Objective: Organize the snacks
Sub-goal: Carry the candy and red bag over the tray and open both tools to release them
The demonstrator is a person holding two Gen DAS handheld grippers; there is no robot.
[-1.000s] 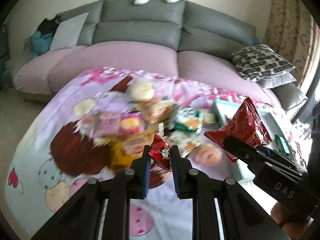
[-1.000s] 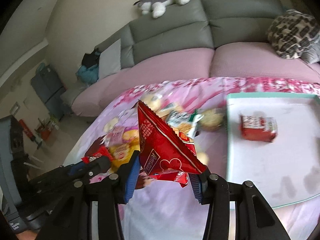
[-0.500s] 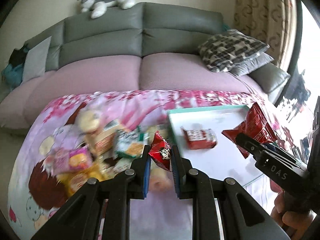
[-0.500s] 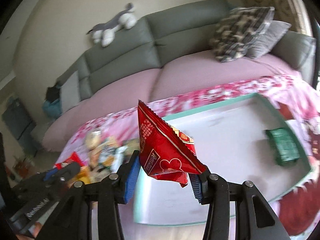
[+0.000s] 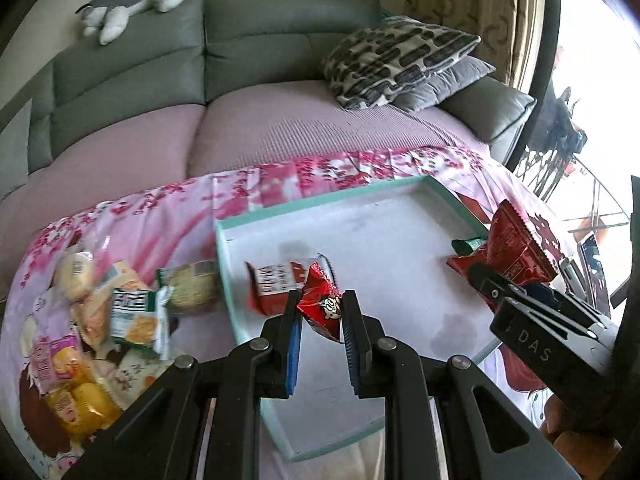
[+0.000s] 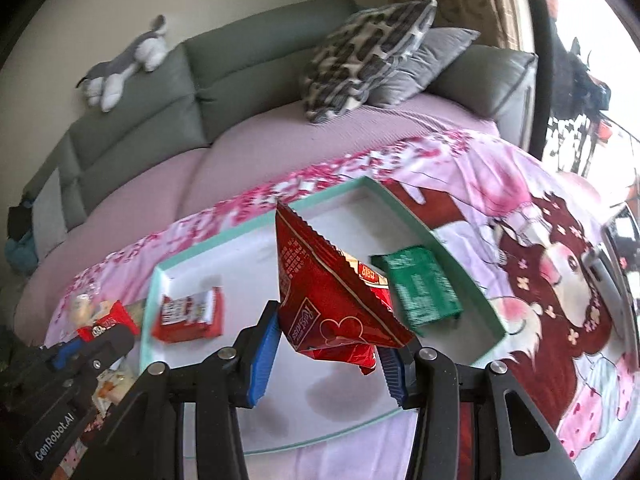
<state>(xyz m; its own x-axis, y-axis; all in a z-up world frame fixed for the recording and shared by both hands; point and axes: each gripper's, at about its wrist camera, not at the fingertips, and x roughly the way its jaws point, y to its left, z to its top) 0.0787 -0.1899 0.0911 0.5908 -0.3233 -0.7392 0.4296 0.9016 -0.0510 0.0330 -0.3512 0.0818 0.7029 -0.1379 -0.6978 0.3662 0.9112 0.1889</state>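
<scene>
- Over the last second both tools had swung from the loose heap of snacks at the left of the table across to the tray on the right; the heap now lay off to the left and the tray sat straight ahead of both.
- I took that to mean the picking was done for this pair and the drop into the tray was the step in hand, with most of the heap still to sort.
- The left tool hung over the near left part of the tray, its jaws drawn close and pinching a small red packet, just above a red-and-white pack already lying inside.
- The right tool hovered over the middle of the tray, jaws set wider and gripping a large red bag by its lower end, so the bag stood up tilted.
- A green packet lay in the tray's far right corner, beyond the bag.
</scene>
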